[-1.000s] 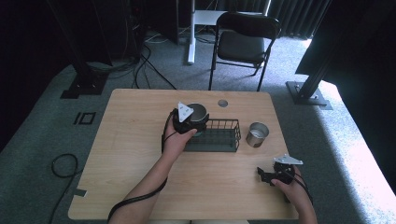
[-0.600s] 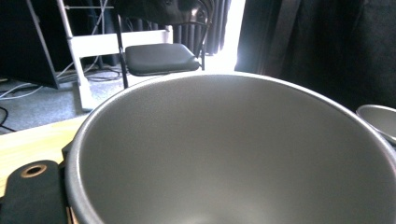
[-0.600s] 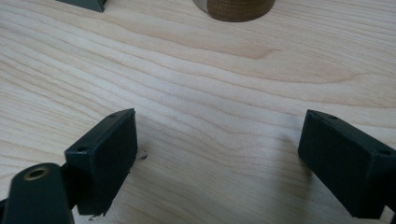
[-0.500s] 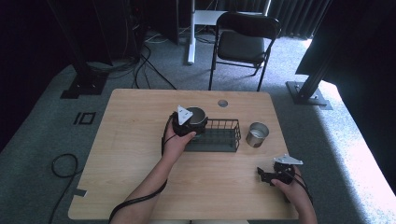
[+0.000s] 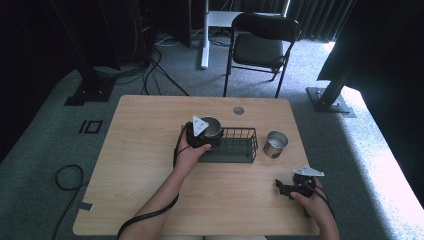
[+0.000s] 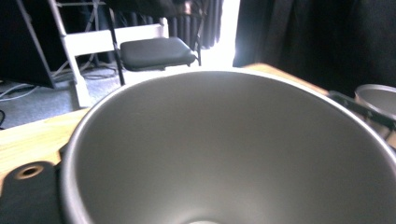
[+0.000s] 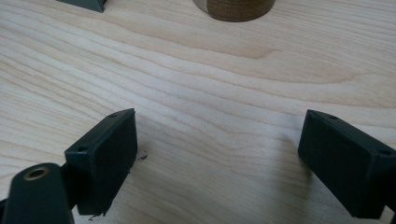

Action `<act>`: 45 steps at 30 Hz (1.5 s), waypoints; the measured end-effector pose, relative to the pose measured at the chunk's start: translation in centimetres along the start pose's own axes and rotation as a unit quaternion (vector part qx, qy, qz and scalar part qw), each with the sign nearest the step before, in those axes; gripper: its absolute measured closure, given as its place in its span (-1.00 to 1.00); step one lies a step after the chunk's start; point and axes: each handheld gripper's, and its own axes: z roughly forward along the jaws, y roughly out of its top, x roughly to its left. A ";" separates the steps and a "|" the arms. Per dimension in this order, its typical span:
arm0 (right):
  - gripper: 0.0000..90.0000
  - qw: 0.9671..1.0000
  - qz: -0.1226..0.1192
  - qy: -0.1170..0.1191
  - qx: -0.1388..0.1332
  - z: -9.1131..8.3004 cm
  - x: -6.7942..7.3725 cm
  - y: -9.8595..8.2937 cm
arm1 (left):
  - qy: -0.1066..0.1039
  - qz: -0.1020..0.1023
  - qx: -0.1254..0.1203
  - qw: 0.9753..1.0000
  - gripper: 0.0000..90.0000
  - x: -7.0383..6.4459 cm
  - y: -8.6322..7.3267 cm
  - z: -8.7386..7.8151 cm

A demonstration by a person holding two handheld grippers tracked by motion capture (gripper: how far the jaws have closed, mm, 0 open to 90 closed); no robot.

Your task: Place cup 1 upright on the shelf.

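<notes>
cup (image 5: pixel 212 128) nudged closer over rack's (image 5: pixel 239 145) left end | left gripper (image 5: pixel 204 135) pinching it | right gripper (image 5: pixel 286 189) jaws spread on table (image 5: pixel 135 150)

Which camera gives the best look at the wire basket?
The high view: the wire basket shows whole on the table, between the held cup and the standing cup. The left gripper view catches a rim piece; the right gripper view, perhaps a base corner.
</notes>
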 end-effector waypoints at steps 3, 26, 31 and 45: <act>-0.75 1.000 0.000 0.000 0.000 0.0 0.0 0.0 | 0.008 0.012 0.016 1.000 -0.96 -0.1 0.2 0.0; -0.75 1.000 0.000 0.000 0.000 0.0 0.0 0.0 | -0.016 0.006 0.031 0.999 -0.96 0.9 0.6 -2.8; -0.75 1.000 -0.001 0.000 0.000 0.0 0.0 0.0 | -0.024 0.004 0.031 0.999 -0.96 1.0 0.4 -3.7; -0.75 1.000 0.001 0.000 0.000 0.0 0.0 0.0 | -0.029 0.003 0.036 0.999 -0.96 2.1 -0.2 -6.3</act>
